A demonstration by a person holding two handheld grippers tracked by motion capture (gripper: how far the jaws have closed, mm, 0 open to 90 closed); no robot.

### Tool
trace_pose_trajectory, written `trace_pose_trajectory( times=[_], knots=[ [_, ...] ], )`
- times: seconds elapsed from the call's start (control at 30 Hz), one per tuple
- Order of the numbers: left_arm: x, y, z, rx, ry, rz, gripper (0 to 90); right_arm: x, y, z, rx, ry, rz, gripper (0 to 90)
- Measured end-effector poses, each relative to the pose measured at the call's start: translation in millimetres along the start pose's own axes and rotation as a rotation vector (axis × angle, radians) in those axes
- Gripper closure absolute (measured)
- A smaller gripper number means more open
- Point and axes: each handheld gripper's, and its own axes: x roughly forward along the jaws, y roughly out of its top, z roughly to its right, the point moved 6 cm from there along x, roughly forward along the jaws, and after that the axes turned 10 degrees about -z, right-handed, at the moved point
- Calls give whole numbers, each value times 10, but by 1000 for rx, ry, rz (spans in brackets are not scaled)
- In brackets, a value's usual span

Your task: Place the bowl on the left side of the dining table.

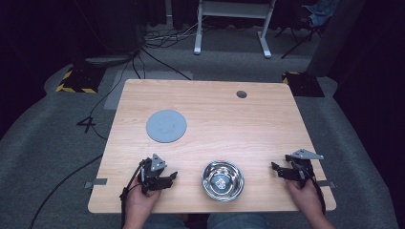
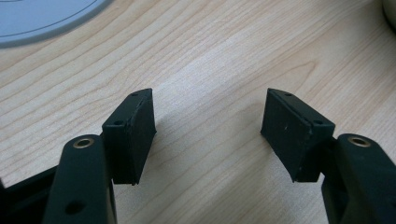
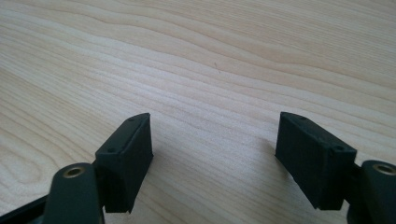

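nothing looks started yet from where i stand. the steel bowl [image 1: 222, 180] sits untouched near the front edge of the table [image 1: 215, 119], between the two hands. the left gripper [image 1: 170, 178] rests just to its left, jaws spread wide over bare wood; the right gripper [image 1: 276, 170] lies farther off, likewise gaping and empty. the grey disc [image 1: 165, 125] waits well behind, also untouched. everything remains to do, i'd say.
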Motion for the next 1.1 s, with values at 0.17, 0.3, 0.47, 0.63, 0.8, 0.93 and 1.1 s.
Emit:
trace_pose_trajectory(
  times=[0.17, 0.3, 0.47, 0.63, 0.8, 0.93, 1.1],
  knots=[
    [-10, -8, -9, 2, 3, 1, 353, 0, 0, 0, 0, 0, 0, 273],
    [-12, -9, -12, 4, 6, 1, 353, 0, 0, 0, 0, 0, 0, 273],
    [-8, -10, -8, 0, 1, 2, 362, 0, 0, 1, -1, 0, 0, 273],
    [-8, -11, -7, -4, 2, 2, 362, 0, 0, 1, 0, -1, 0, 273],
    [-14, -19, -18, -30, 24, 7, 363, 0, 0, 0, 0, 0, 0, 273],
    [-29, -30, -5, -45, 32, -2, 381, 0, 0, 1, -1, 0, 0, 273],
    [-64, -20, 34, -58, 31, -48, 410, 0, 1, 1, -1, 0, 0, 273]
  ],
)
